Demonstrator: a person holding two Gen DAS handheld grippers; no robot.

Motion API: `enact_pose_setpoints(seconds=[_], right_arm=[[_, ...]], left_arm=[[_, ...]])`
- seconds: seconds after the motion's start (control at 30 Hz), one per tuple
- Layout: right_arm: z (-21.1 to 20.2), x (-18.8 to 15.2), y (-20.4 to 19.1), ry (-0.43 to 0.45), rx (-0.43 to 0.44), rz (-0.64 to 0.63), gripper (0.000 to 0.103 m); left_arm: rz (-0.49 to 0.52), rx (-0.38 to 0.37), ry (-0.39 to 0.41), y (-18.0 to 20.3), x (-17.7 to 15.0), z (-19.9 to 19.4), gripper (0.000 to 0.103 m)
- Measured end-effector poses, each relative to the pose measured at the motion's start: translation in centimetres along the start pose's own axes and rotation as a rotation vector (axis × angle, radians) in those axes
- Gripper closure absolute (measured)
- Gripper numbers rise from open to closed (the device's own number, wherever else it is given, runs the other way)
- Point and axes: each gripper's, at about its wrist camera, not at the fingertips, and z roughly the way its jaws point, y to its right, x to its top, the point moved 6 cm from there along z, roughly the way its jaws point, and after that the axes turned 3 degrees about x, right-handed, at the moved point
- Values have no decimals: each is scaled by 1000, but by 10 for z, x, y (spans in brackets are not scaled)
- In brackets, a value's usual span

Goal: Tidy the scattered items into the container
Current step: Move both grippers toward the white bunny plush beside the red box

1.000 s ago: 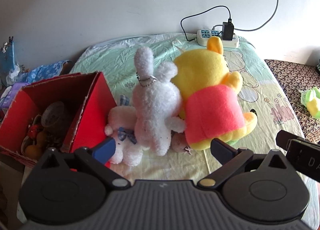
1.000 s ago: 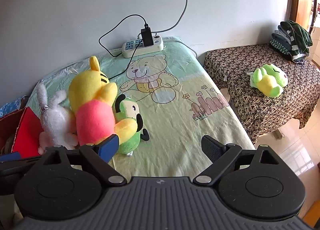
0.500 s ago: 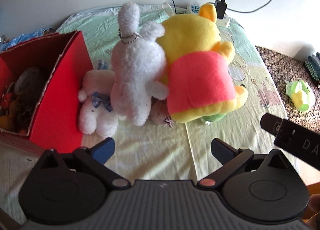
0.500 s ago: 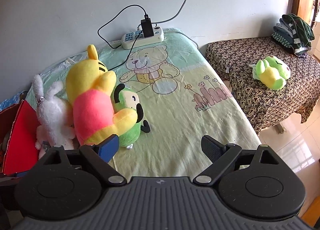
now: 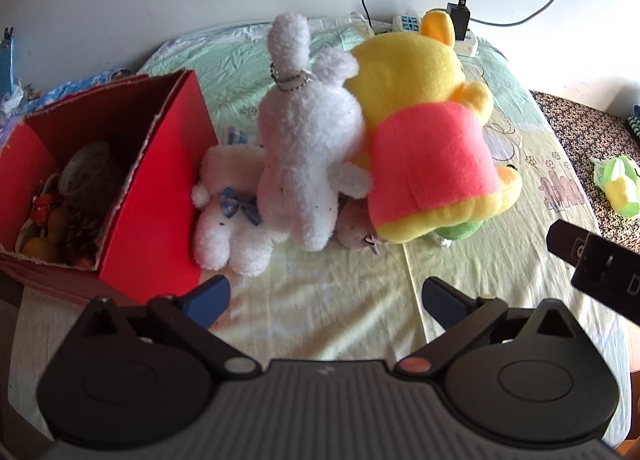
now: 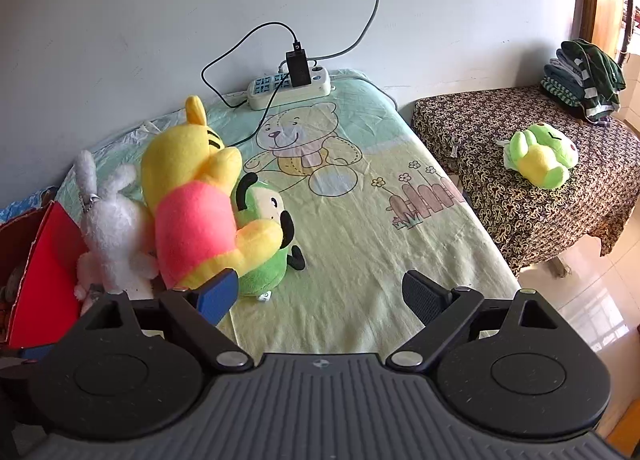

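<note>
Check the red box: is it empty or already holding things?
Already holding things. The red box is open-topped, and the left wrist view shows a clock face and small items inside.

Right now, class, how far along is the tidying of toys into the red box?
Done: the red box already holds small items. In hand: nothing; the left gripper and right gripper are both open and empty. Left: the white rabbit, yellow bear, small white plush and green plush remain outside on the sheet.
</note>
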Motion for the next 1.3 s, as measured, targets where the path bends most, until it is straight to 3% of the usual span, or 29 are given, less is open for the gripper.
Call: enact_pose_setpoints(seconds=[0.37, 1.3], right_arm=[[4, -12, -4, -40, 26, -5, 12], [20, -8, -11, -68, 26, -5, 12]], left_arm=[[-8, 50, 29, -6, -6, -1, 1], [64, 25, 60, -4, 3, 4, 1]])
